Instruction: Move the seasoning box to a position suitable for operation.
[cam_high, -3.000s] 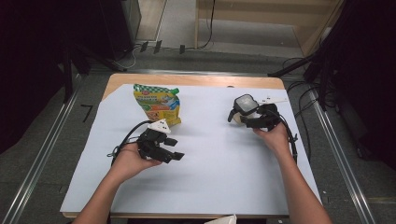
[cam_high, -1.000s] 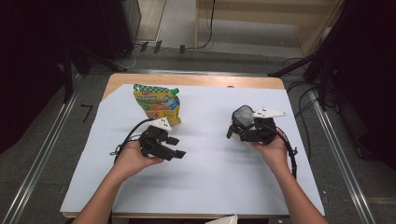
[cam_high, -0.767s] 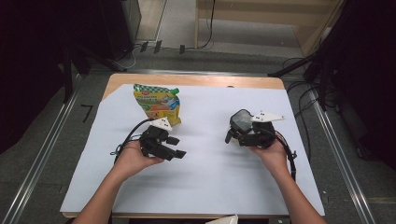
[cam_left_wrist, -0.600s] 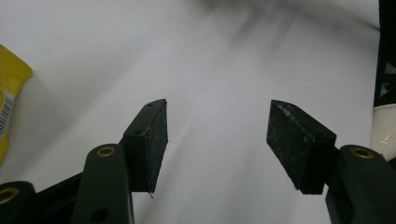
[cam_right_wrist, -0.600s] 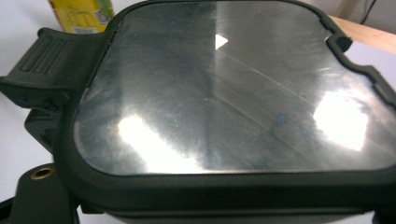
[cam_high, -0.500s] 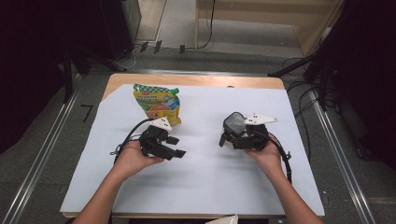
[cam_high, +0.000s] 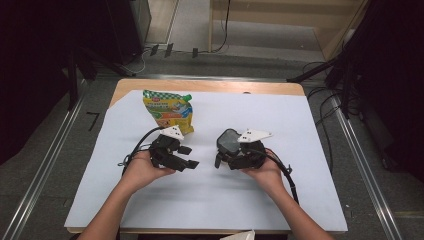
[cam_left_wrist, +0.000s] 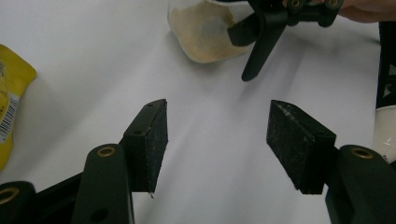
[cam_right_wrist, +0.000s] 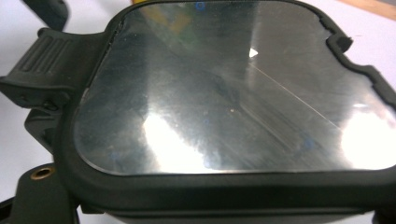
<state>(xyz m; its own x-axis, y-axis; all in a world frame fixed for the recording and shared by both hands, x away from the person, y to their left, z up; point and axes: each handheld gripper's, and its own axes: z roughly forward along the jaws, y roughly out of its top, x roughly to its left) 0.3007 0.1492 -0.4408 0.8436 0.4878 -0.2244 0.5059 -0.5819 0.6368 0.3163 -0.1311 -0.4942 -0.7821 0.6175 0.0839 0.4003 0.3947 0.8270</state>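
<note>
- The right tool (cam_high: 220, 159) is clamped on a clear container (cam_high: 230, 142) with a black-rimmed lid, held just above the white sheet near the bench (cam_high: 280, 88) middle. The left gripper view shows pale powder inside the container (cam_left_wrist: 201, 29).
- In the right gripper view the lid (cam_right_wrist: 233, 88) lies close against the camera; its glossy square face has rounded corners, and a ribbed black latch (cam_right_wrist: 44, 63) sits at its left edge.
- The left tool (cam_high: 187, 157) sits to the left of the container, a short gap between them. Its jaws stand apart with nothing between the pads (cam_left_wrist: 156, 140), only bare white sheet.
- A yellow-and-green pouch (cam_high: 167, 111) lies beyond the left tool, toward the far edge of the bench and up-left of the container, apart from it.
- Right of the container the sheet runs bare to the bench's right edge; on the near side of the container, bare sheet reaches the near edge apart from the person's forearms.
- A strip of bare wood shows along the far edge, past the pouch.
- A white rounded object (cam_left_wrist: 385, 133) shows at the right border of the left gripper view; what it is cannot be told.
</note>
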